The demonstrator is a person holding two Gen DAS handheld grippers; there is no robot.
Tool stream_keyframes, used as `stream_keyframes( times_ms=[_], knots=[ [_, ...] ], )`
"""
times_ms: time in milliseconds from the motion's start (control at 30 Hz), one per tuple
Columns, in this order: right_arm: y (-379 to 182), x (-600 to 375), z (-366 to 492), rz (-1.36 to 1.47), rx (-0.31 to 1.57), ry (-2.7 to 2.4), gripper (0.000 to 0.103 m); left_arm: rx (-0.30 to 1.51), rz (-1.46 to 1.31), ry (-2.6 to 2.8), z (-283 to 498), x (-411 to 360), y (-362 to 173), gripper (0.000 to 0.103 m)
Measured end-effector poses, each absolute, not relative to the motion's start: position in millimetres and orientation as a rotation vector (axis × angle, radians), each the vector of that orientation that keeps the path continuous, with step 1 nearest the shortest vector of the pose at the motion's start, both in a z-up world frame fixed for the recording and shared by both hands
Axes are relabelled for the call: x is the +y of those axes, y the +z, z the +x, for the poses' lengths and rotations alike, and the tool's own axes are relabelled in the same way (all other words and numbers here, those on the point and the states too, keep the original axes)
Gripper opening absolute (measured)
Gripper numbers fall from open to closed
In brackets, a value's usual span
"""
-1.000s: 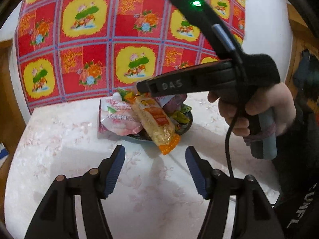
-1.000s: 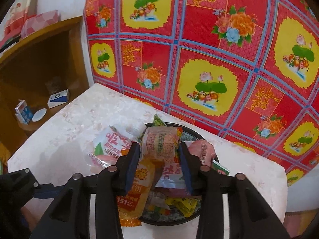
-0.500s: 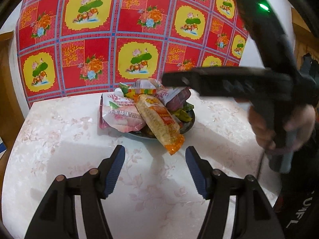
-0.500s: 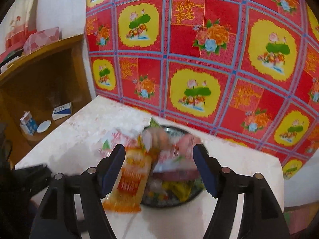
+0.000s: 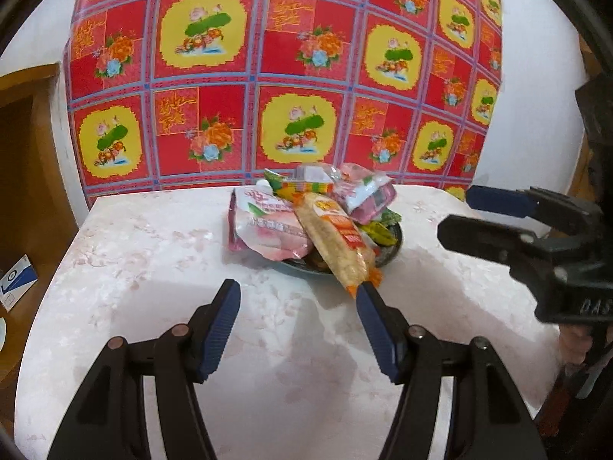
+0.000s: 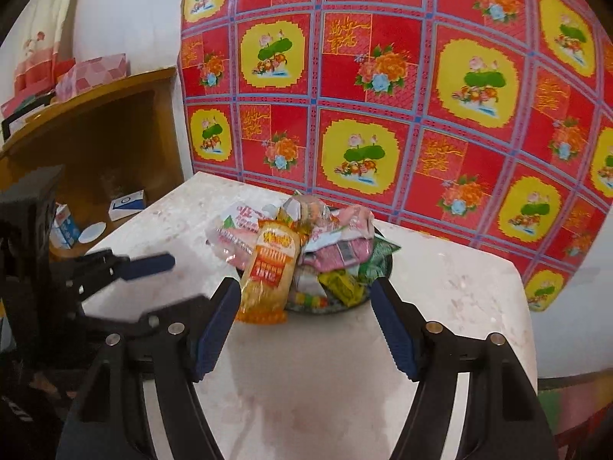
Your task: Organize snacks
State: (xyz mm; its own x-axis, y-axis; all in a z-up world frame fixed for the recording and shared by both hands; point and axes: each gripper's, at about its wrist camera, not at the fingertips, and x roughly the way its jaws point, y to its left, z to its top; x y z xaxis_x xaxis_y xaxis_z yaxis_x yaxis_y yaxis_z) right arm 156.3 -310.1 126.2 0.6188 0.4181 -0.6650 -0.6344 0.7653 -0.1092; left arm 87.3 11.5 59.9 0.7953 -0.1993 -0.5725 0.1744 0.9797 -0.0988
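A dark plate (image 5: 395,246) heaped with snack packets sits at the back of the pale marble table (image 5: 153,268). A long orange-yellow packet (image 5: 337,245) hangs over the plate's near rim; a pink-white pouch (image 5: 264,226) lies on the left. The same plate (image 6: 385,268) and orange packet (image 6: 272,268) show in the right wrist view. My left gripper (image 5: 297,322) is open and empty, just short of the plate. My right gripper (image 6: 302,326) is open and empty, also short of the plate; it appears at the right edge of the left wrist view (image 5: 459,214).
A red and yellow flowered cloth (image 5: 268,76) hangs on the wall behind the table. A wooden shelf (image 6: 95,145) with small boxes stands left of the table. The left gripper's body (image 6: 115,280) lies to the left in the right wrist view.
My right gripper let go of a small packet on top of the pile, opened, and drew back and to the right. My left gripper stayed open and nearly still.
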Motion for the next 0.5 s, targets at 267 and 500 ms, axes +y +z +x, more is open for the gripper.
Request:
stream_keyframes(
  times_ms=[267, 500],
  knots=[
    [118.2, -332.2, 127.0, -0.319, 0.659, 0.597, 0.072, 0.666, 0.005, -0.206, 61.1, -10.4, 51.0, 0.072],
    [82.5, -351.4, 108.2, -0.29, 0.7, 0.47, 0.072, 0.732, 0.005, -0.148, 48.1, -16.2, 36.1, 0.084]
  ],
)
